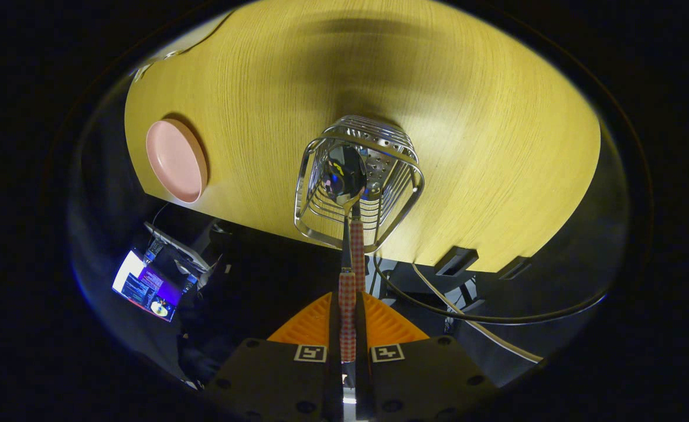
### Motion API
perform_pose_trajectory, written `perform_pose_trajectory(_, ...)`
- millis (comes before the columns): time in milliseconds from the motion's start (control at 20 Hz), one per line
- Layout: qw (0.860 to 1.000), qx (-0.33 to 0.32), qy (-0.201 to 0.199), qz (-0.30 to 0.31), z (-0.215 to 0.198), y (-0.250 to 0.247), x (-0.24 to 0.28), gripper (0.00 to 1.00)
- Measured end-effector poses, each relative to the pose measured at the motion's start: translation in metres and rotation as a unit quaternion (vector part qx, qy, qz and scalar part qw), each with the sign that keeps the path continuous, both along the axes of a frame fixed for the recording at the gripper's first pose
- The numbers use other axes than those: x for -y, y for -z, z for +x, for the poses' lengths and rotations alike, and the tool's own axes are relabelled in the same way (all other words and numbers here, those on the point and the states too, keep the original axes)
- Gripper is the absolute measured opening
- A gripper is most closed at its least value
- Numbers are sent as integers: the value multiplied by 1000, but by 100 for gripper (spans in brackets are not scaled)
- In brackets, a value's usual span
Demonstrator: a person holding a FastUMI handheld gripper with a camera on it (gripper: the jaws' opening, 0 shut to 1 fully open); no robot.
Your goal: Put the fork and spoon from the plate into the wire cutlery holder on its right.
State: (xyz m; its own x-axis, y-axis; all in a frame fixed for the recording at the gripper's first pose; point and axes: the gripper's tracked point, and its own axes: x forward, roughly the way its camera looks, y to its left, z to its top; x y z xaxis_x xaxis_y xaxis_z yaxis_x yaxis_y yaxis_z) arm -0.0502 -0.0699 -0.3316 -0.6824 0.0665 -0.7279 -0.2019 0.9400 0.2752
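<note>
The gripper (347, 305) looks steeply down on the wooden tabletop (497, 117), its two orange fingers (312, 325) closed together and clamped on the red-checked handle of the spoon (344, 176), which runs straight ahead from between them. The spoon's shiny bowl hangs over the open mouth of the wire cutlery holder (400, 193), which stands close to the near edge of the tabletop; the bowl appears to be at or just inside the rim, though how deep it sits cannot be told from this angle. A second red-checked handle (357, 246) leans against the holder's near rim just beside the spoon, most likely the fork already dropped in, but its head is hidden so that is a judgement. The pink plate (176, 159) lies well apart to the left, near the tabletop's left corner, and looks bare. So the step in hand seems to be the last one: delivering the spoon. The next move calls for lowering the spoon straight down through the mouth, keeping its bowl clear of the wire rim and the other handle, then parting the fingers so it settles inside. A laptop (145, 287) and cables (438, 310) lie below the table edge.
</note>
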Motion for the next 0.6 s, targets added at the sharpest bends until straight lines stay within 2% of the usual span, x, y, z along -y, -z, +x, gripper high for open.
perform_pose_trajectory(200, 1000, -14, -3, -15, 3, 5, -1, 13)
perform_pose_trajectory(400, 1000, 9, 16, -1, 14, 14, -7, 15)
perform_pose_trajectory(500, 999, 25, 19, 5, 18, 14, -6, 28)
perform_pose_trajectory(550, 999, 40, 23, 13, 20, 15, -8, 47)
perform_pose_trajectory(600, 997, 59, 32, 26, 24, 15, -11, 54)
